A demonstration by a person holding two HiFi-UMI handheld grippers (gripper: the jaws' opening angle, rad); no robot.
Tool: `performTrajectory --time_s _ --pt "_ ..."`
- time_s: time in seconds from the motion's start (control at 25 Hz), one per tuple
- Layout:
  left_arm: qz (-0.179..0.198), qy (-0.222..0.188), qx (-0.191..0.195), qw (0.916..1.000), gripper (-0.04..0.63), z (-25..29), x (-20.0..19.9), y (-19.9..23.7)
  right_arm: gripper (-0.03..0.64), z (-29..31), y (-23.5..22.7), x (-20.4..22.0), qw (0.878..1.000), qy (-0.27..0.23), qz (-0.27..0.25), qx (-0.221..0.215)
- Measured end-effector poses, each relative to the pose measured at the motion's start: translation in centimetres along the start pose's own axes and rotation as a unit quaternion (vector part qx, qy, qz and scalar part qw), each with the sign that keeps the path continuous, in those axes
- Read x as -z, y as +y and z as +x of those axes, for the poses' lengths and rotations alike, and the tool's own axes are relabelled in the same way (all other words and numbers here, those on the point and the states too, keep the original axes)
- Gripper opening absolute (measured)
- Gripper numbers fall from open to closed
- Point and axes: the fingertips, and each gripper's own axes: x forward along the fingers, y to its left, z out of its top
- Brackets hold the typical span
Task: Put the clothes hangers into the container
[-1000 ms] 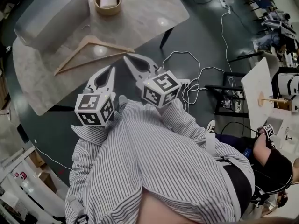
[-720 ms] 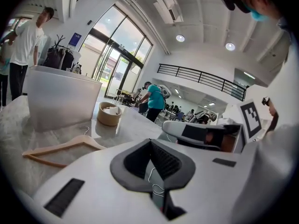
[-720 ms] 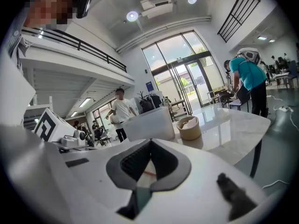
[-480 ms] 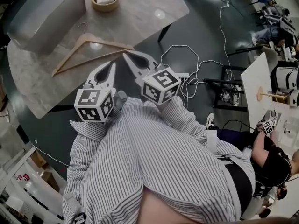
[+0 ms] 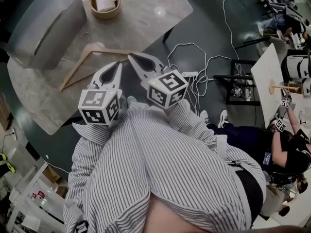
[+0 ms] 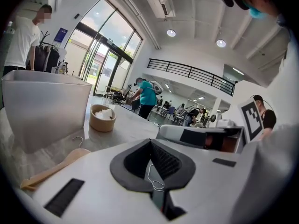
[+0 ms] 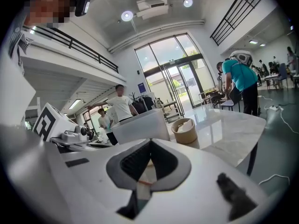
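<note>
The wooden hanger [image 5: 108, 51] lies flat on the marble table [image 5: 146, 23], its apex and small metal hook pointing toward the far side and its two arms splaying toward the near edge. The grey container [image 5: 43, 28] stands at the table's far left corner, well apart from it, with a round bowl [image 5: 109, 13] of white pieces by the far edge. My left gripper [image 5: 116, 67] and right gripper [image 5: 136, 61] hover at the near edge, both with jaws pressed together and nothing in them. My right tip looks close to the hanger's right arm, though I cannot tell its height above it. I judge the risks to be these: coming down closed would shove the thin wood across the slick stone, perhaps off the near edge, and the wide hanger could catch on the container's rim.
</note>
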Motion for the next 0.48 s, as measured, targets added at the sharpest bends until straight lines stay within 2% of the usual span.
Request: performTrajectory --time_s 0.32,0.48 --pt "0.004 0.013 0.022 0.9997 0.01 0.7 -0.8 1.8 0.015 1.3 -0.7 -0.3 0.999 -0.005 0.012 0.035" --pt "0.018 0.021 0.04 0.9988 0.009 1.2 -0.9 2.0 0.015 1.6 -1.2 -0.5 0.998 -0.013 0.015 0.051"
